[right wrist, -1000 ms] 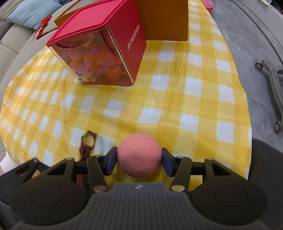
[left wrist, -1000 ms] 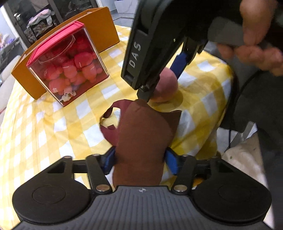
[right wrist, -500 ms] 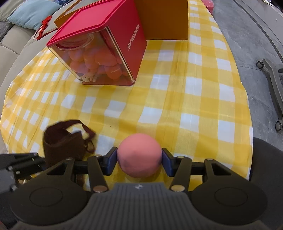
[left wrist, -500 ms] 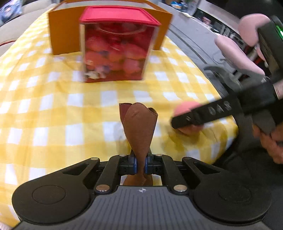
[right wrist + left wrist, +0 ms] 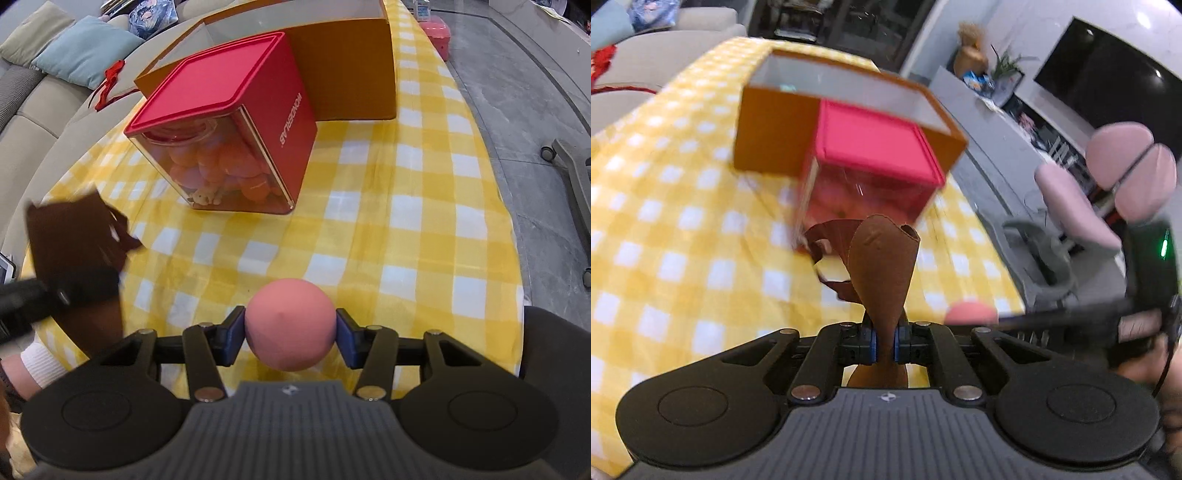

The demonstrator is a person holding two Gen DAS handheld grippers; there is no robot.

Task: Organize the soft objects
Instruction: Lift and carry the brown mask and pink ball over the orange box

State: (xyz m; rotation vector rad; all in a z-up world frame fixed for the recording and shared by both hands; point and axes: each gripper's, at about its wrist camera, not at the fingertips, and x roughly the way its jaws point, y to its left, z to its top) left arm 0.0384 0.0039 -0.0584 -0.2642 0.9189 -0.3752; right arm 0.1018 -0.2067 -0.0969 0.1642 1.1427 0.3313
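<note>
My left gripper (image 5: 884, 341) is shut on a brown soft pouch (image 5: 882, 266) with a loop handle and holds it up above the yellow checked tablecloth (image 5: 665, 236). The pouch also shows at the left of the right wrist view (image 5: 74, 243). My right gripper (image 5: 290, 334) is shut on a pink soft ball (image 5: 290, 328) just above the cloth near the table's front edge. The ball also shows in the left wrist view (image 5: 971, 314), to the right of the pouch.
A clear box with a red lid (image 5: 229, 144), full of pink soft toys, stands mid-table. An open orange cardboard box (image 5: 351, 70) stands behind it. A sofa with cushions (image 5: 55, 66) is to the left, pink chairs (image 5: 1108, 192) and floor to the right.
My left gripper has closed tight on the brown pouch, swung round and lifted it off the cloth. My right gripper has held the pink ball in place.
</note>
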